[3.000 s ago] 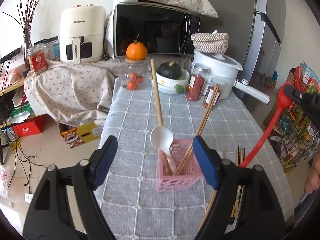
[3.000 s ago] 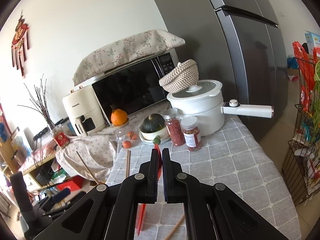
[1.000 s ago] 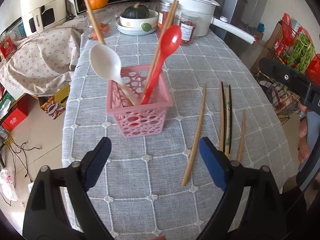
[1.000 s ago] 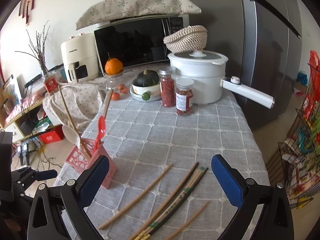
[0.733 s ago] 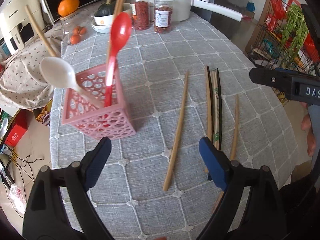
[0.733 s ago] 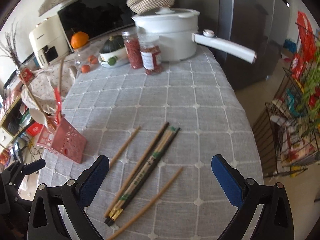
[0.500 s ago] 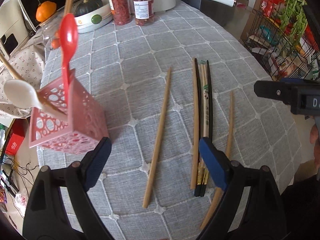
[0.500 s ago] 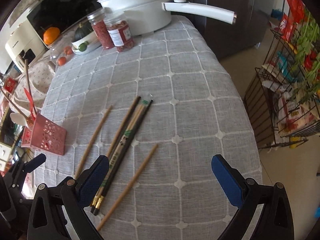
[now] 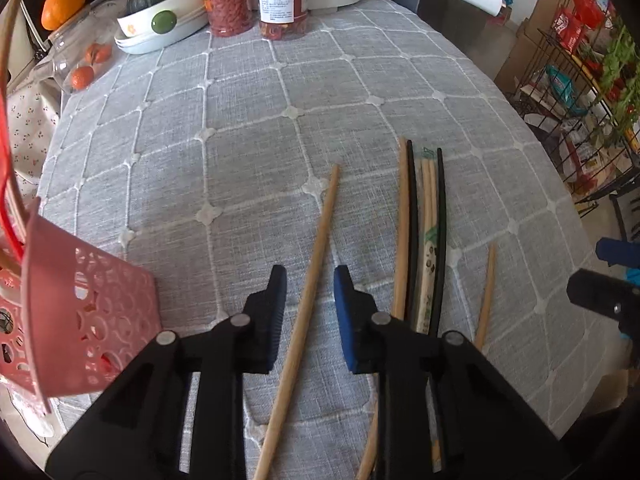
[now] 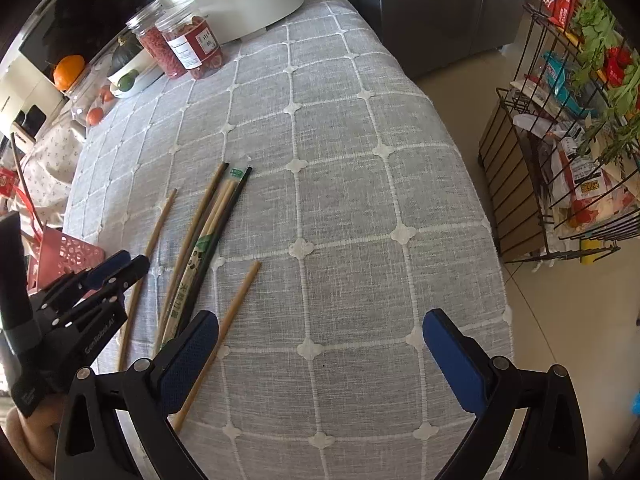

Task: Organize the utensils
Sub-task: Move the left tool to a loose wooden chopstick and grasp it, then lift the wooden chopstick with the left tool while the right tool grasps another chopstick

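Presently about half done, judged from the lie of things. In the pink basket at the desk's left edge: a red spoon handle and a long wooden stick upright; other contents cut off by the frame. Still loose on the grey cloth: one long chopstick, a bundle of dark and pale chopsticks beside it, and a shorter stick further right.

Left gripper: jaws just drawn inward, straddling the long chopstick low over the cloth, a sliver of gap showing either side; contact not confirmed, possibly a hair short of a pinch. Right gripper: jaws spread wide, nothing between them, left pad lying over the shorter stick.

Remaining: every loose stick to go into the basket, the long one likely first.
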Demonstrator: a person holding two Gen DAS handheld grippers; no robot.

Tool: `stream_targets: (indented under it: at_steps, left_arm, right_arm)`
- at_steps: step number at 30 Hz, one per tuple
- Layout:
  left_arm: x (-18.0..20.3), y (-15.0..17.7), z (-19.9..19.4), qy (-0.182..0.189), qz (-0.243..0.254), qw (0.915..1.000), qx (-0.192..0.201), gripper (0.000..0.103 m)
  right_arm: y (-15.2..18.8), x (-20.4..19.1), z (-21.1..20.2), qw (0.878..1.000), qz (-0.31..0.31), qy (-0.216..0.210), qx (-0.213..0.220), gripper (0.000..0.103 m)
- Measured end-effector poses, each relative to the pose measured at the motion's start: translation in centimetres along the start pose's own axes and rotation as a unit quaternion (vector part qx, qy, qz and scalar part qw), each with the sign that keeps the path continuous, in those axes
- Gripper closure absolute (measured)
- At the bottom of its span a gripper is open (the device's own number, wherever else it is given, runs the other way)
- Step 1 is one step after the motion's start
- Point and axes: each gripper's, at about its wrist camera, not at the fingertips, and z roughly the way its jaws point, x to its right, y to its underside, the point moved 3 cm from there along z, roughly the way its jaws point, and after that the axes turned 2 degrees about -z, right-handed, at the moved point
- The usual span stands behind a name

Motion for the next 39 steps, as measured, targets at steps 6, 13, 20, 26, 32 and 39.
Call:
stream_targets:
  at_steps: [6, 13, 20, 26, 32, 39]
  left_arm:
    - [-0.2, -0.2, 0.9, -0.002, -0.005, 1.0000, -0.003, 0.083]
    - [0.3, -0.1, -0.5, 0.012, -0.004, 0.9999, 0.003, 0.096]
    - [0.8, 0.7, -6.3, 0.040, 0.016, 0.9970, 0.064, 0.096]
    - [-1.0, 2.0, -9.8, 0.055, 0.018, 0.9939, 0.094, 0.096]
    - [-2.8, 3.1, -11.3, 0.059, 0.006, 0.9925, 0.106, 0.096]
    - [-4.1, 4.2, -12.4, 0.066, -0.001, 0.9912, 0.114, 0.096]
  right_arm:
    - [0.1, -0.4, 0.6, 1.000, -0.012, -0.001, -0.011, 0.000]
    - [0.1, -1.0, 1.2, 1.000, -0.018, 0.000, -0.017, 0.000]
    - [0.1, -1.9, 1.5, 0.999, -0.024, -0.004, -0.020, 0.000]
    - [0.1, -3.3, 2.2, 1.000, -0.025, -0.007, -0.017, 0.006]
    - [0.5, -5.3, 3.8, 0.998, -0.040, 0.000, -0.039, 0.038]
    - [1.0, -7.3, 4.8, 0.997, -0.062, 0.023, -0.036, 0.064]
